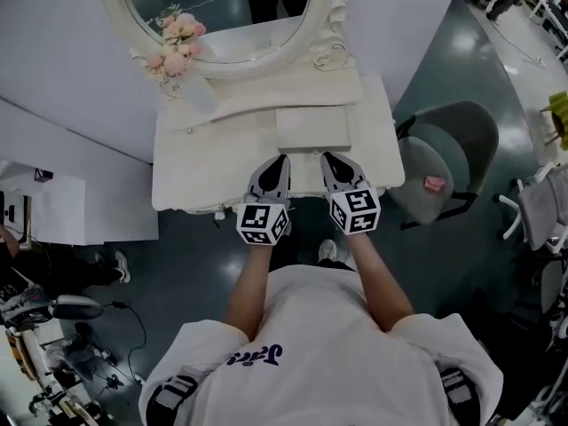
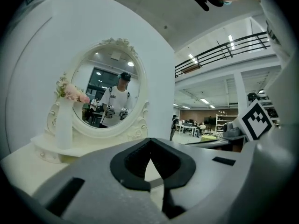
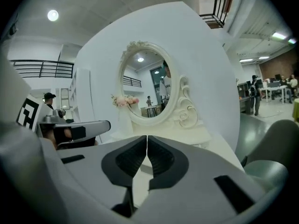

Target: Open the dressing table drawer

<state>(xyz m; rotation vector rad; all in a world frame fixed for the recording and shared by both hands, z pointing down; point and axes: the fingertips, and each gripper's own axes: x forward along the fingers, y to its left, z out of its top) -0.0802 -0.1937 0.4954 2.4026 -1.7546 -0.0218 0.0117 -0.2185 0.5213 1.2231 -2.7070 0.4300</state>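
**Drawer Front Hidden Under the Tabletop Edge**

Found the left gripper (image 1: pixel 279 161) and right gripper (image 1: pixel 330 158) side by side over the front edge of the dressing table (image 1: pixel 200 176). Each had its jaws pressed together on nothing (plain in both gripper views). Could not see the drawer itself. Judged it to sit in the front face, under that edge and just below the grippers. Spotted a small nub (image 1: pixel 219 212) there, perhaps a pull. Expected a light, stiff drawer that might stick slightly. Best taken by its pull or lower lip and drawn straight back. Noted farther off a flat box (image 1: pixel 312 130), a vase of pink flowers (image 1: pixel 180 56), likely to tip if the table were jerked, and the oval mirror (image 1: pixel 222 7).
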